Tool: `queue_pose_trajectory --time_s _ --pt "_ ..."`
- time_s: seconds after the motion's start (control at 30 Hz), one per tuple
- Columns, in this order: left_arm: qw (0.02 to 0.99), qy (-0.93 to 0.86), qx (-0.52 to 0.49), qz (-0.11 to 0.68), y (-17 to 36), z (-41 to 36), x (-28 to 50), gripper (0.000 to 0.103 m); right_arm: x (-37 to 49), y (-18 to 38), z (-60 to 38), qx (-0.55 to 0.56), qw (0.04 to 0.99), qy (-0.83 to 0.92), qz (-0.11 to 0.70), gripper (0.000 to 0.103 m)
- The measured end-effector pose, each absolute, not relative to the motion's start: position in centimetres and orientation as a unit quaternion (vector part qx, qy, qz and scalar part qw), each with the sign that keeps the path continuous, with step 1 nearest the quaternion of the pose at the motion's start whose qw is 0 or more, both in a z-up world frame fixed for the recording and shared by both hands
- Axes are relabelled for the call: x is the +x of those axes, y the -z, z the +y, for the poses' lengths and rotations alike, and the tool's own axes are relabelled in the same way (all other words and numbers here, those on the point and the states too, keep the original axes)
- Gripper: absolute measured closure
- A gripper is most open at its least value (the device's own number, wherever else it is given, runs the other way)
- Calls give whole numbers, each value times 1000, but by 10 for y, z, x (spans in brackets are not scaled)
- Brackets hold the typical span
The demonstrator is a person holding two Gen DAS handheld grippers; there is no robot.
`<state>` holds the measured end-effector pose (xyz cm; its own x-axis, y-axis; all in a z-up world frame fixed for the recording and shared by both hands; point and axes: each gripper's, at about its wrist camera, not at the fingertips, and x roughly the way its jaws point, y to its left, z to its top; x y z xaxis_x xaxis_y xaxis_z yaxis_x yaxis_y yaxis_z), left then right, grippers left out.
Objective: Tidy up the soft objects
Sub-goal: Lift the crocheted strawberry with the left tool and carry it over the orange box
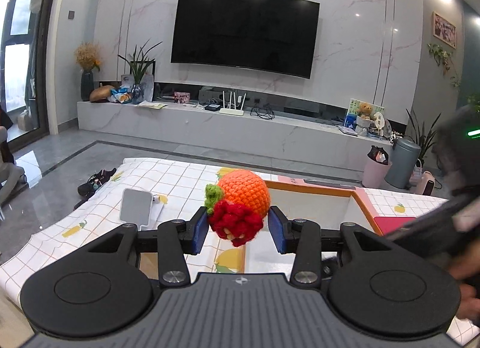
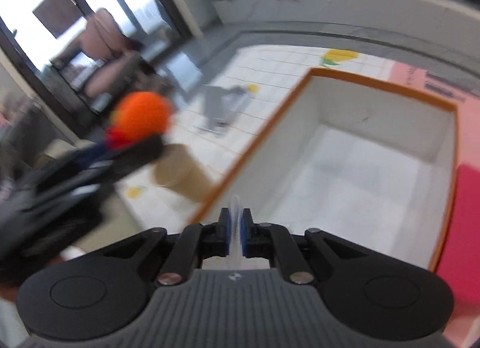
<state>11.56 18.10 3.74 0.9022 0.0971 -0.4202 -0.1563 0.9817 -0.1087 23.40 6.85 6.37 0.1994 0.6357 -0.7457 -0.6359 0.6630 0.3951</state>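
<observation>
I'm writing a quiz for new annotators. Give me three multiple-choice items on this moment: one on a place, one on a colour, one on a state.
1. Where does the right gripper point?
A. into the open box
B. at a sink
C. at a bed

2. What colour is the box's rim?
A. blue
B. orange
C. green

3. The left gripper is:
A. open and empty
B. shut on nothing
C. closed on the crocheted toy

Answers: A, the box's white inside fills the right wrist view just ahead of the fingers; B, an orange edge runs round the top; C, the toy sits clamped between its jaws.
</observation>
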Motion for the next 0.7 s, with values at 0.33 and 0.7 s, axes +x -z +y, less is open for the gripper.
queue_pose_trajectory --time_s 0.33,0.7 --pt "971 -68 -74 216 -39 183 118 54 270 -21 96 -9 769 -388 508 92" --pt "971 -53 -80 218 -38 183 118 54 253 -33 71 -49 805 -321 496 39"
